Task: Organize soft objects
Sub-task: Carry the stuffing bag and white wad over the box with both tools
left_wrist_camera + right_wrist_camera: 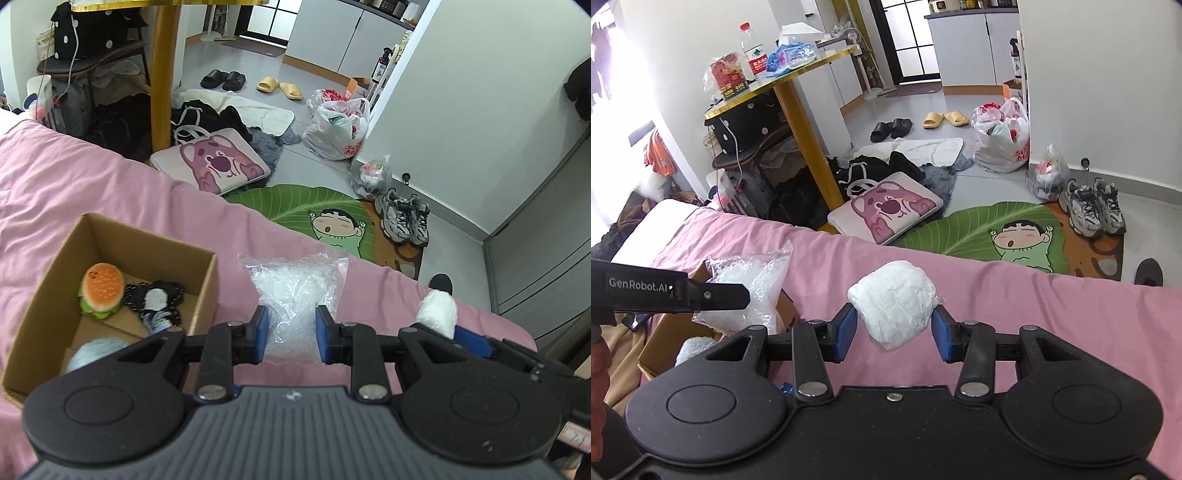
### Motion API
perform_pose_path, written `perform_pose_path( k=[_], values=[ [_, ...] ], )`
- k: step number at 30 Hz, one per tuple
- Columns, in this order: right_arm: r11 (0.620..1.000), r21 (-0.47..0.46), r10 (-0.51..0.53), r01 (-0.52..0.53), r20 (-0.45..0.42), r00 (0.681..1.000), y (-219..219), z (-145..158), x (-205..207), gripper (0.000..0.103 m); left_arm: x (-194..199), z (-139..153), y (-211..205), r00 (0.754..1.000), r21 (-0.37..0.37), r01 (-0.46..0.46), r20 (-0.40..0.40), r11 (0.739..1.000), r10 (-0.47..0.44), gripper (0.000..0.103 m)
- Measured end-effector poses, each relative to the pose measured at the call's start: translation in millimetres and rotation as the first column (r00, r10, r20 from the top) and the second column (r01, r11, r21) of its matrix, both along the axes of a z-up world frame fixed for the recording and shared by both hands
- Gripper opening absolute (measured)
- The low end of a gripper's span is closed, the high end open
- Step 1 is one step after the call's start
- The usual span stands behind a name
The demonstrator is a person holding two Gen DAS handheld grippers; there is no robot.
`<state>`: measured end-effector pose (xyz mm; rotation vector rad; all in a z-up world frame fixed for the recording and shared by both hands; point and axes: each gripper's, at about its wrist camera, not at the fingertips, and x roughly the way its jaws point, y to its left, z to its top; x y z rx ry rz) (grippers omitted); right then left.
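An open cardboard box (201, 291) sits on the pink bed sheet (92, 177). It holds a burger plush (101, 293), a black-and-white soft toy (155, 301) and a pale blue fluffy thing (94, 352). Just right of the box, my left gripper (290, 334) is shut on a clear bag of white filling (295, 284). The bag (750, 280) and my left gripper (738, 291) also show at the left of the right wrist view, over the box (672, 328). My right gripper (894, 330) is shut on a white soft wad (894, 299), held above the sheet to the right of the left gripper.
The bed edge runs diagonally, with the floor beyond it. On the floor lie a green leaf rug (295, 201), sneakers (404, 218), a pink bear bag (218, 166), plastic bags (338, 129) and clothes. A yellow table leg (162, 74) stands near the bed.
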<state>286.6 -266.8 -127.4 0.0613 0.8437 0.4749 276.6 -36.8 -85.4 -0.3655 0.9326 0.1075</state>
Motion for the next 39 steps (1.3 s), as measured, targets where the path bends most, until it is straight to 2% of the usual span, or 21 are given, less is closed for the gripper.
perform_pose_path(
  k=[8, 17, 22, 33, 39],
  values=[
    [0.999, 0.023, 0.036, -0.036, 0.031, 0.999, 11.7, 28.4, -18.7, 0.043, -23.6, 15.5, 21.7, 0.999, 0.023, -0.028, 0.027, 0.999, 0.028, 0.026],
    [0.998, 0.009, 0.063, -0.063, 0.065, 0.996, 36.7, 45.9, -29.8, 0.043, -47.3, 25.1, 52.1, 0.996, 0.024, -0.082, 0.043, 0.996, 0.081, 0.026],
    [0.997, 0.042, 0.055, -0.057, 0.057, 0.997, 48.5, 47.1, -36.5, 0.043, -57.6, 24.0, 71.4, 0.993, 0.019, -0.113, 0.046, 0.993, 0.112, 0.026],
    [0.993, 0.031, 0.115, -0.117, 0.066, 0.991, 94.7, 45.5, -48.3, 0.043, -68.6, 10.2, 113.7, 0.983, -0.001, -0.179, 0.035, 0.984, 0.179, 0.026],
    [0.986, 0.015, 0.162, -0.163, 0.062, 0.985, 124.7, 38.3, -53.1, 0.043, -69.3, -4.8, 128.0, 0.980, 0.000, -0.199, 0.002, 0.980, 0.199, 0.026]
  ],
)
